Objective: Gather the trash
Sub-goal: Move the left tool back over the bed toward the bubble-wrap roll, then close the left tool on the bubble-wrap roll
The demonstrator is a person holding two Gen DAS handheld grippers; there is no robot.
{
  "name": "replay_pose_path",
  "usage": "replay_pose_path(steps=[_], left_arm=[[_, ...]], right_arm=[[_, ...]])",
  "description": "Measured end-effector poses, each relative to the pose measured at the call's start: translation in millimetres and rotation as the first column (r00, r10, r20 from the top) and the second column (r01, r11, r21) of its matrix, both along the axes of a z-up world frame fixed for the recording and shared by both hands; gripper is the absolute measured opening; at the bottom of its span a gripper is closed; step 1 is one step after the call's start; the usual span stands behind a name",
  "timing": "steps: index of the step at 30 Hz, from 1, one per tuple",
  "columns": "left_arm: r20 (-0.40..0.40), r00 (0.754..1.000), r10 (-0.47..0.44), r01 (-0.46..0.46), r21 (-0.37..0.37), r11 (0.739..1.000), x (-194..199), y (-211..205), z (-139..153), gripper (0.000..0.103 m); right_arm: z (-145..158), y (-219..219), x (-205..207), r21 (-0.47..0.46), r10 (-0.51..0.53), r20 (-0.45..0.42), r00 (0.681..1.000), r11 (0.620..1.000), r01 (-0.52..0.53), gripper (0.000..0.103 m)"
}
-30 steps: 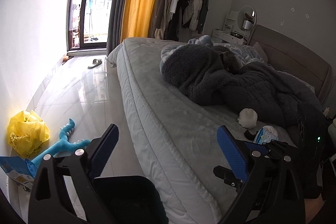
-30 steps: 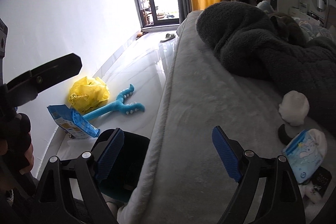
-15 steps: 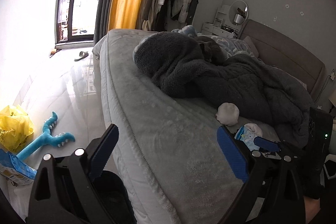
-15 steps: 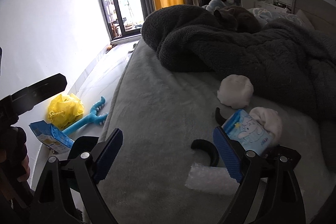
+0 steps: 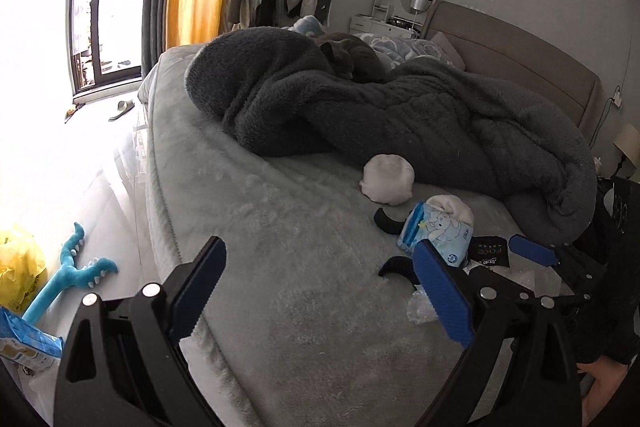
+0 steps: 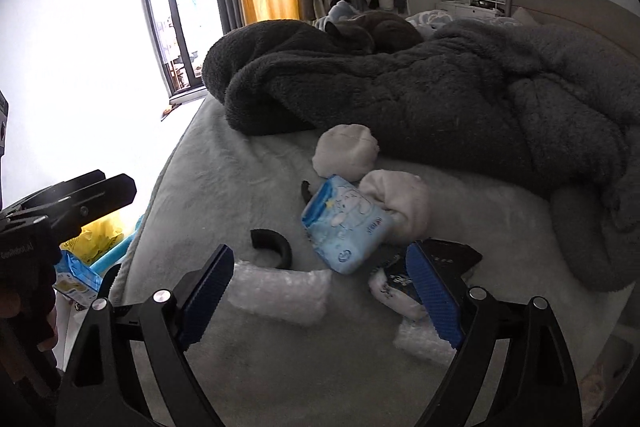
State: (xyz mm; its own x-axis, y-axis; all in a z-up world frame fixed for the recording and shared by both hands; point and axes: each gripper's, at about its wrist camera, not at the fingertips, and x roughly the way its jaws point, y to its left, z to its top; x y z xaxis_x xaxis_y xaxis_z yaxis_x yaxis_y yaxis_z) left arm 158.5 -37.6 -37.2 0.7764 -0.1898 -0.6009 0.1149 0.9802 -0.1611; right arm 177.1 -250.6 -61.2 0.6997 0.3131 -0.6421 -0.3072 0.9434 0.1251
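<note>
Trash lies on the grey bed [image 6: 248, 367]: a bubble-wrap piece [image 6: 280, 291], a second clear piece [image 6: 424, 345], a light blue tissue pack [image 6: 346, 223] and a black packet [image 6: 452, 255]. My right gripper [image 6: 320, 295] is open and empty, just above the bubble wrap. My left gripper [image 5: 320, 291] is open and empty over the bed edge. In the left wrist view the tissue pack [image 5: 438, 231] and crumpled clear plastic [image 5: 420, 307] lie near its right finger. The right gripper's blue pad [image 5: 532, 251] shows there too.
A dark fleece blanket [image 6: 440, 87] with a grey cat [image 6: 372, 27] on it covers the far bed. White rolled cloths [image 6: 346, 151] and black curved pieces [image 6: 276, 243] lie by the trash. On the floor are a yellow bag [image 5: 16, 267], a blue toy [image 5: 68, 279] and a blue packet [image 5: 24, 343].
Both grippers swung from the floor side to over the bed and came closer to the trash. The bubble wrap and tissue pack now sit close in front of the right gripper.
</note>
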Motion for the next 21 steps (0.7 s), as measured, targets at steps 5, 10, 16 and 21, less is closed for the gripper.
replay_pose_path(steps=[5, 10, 16, 21], left_arm=[[-0.019, 0.999, -0.038, 0.038, -0.009, 0.999, 1.3, -17.8, -4.8, 0.096], [-0.042, 0.997, -0.061, 0.061, 0.0, 0.998, 6.7, -38.7, -12.2, 0.096], [-0.072, 0.995, -0.075, 0.074, -0.01, 0.997, 11.3, -55.0, -21.6, 0.096], [-0.104, 0.992, -0.078, 0.078, -0.003, 0.997, 14.7, -67.4, -30.8, 0.096]], right_arm=[[-5.5, -22.9, -2.0, 0.003, -0.044, -0.008, 0.999, 0.999, 0.044, 0.089], [-17.1, -36.4, -1.6, -0.016, -0.062, -0.028, 0.998, 0.998, 0.061, 0.089], [-28.8, -43.3, -4.3, -0.067, -0.065, -0.024, 0.998, 0.996, 0.063, 0.089], [-35.4, -55.6, -4.3, -0.065, -0.076, -0.039, 0.996, 0.995, 0.074, 0.089]])
